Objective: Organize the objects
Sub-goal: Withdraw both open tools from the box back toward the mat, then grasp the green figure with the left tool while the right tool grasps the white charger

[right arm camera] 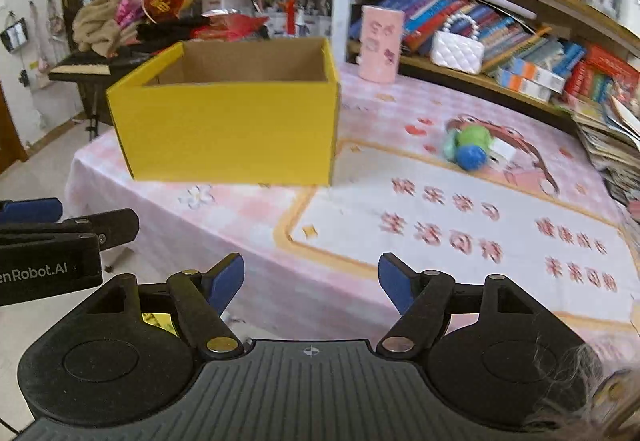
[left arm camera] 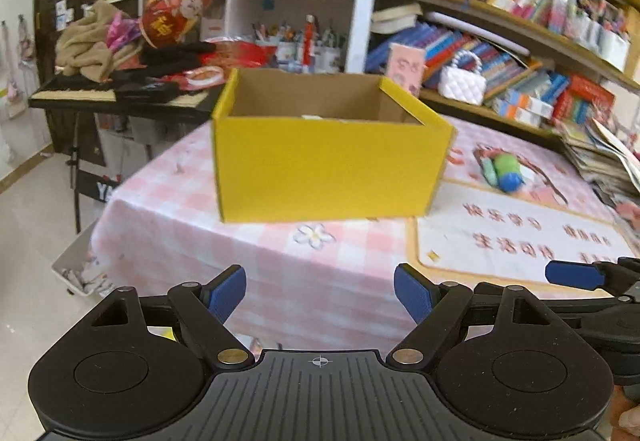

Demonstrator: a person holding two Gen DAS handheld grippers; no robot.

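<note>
An open yellow cardboard box [left arm camera: 328,165] [right arm camera: 228,129] stands on the pink checked tablecloth [left arm camera: 280,265] [right arm camera: 248,225]. To its right lie a green and blue toy [left arm camera: 506,171] [right arm camera: 472,147] and a small mint-green piece beside it. A pink cup [right arm camera: 380,43] with printed characters stands behind the box. My left gripper [left arm camera: 320,295] hangs open over the table's near edge, in front of the box, nothing between its blue pads. My right gripper [right arm camera: 311,281] is open too, empty, near the printed mat [right arm camera: 460,237]. Each gripper's blue tip shows at the other view's edge.
Bookshelves [left arm camera: 520,21] packed with books run along the right. A white quilted bag [right arm camera: 458,49] sits on the lower shelf. Stacked magazines [right arm camera: 608,137] lie at the table's right edge. A cluttered black stand [left arm camera: 112,93] is at the left, with floor and a bin [left arm camera: 76,273] below.
</note>
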